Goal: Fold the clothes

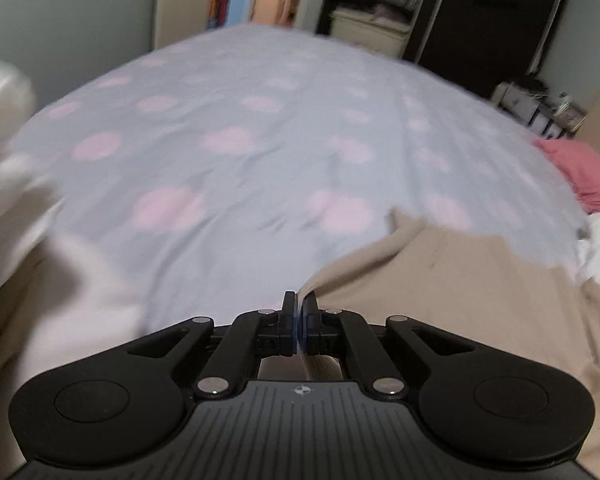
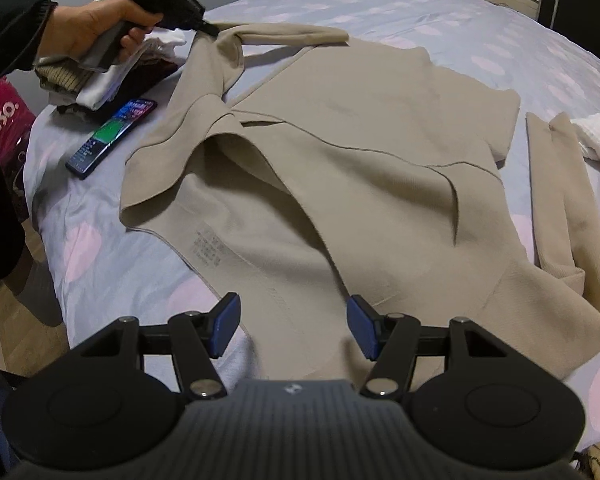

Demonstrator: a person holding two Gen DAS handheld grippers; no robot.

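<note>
A beige top (image 2: pixel 340 152) lies spread on the bed (image 2: pixel 480 28), its long axis running from the near edge toward the far side. The left gripper (image 2: pixel 210 28) has its jaws clamped on one sleeve, lifted at the far left. The right gripper (image 2: pixel 292 324) hovers over the near hem, jaws apart and empty.

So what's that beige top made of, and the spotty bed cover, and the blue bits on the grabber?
The beige top looks like soft, matte knit fabric, maybe cotton: it drapes and folds limply. The bed cover seems a smooth woven cloth with a faint sheen and fine creases. The blue pads on the right gripper look like rubber or soft plastic, dull and flat; I can't be sure which.
</note>
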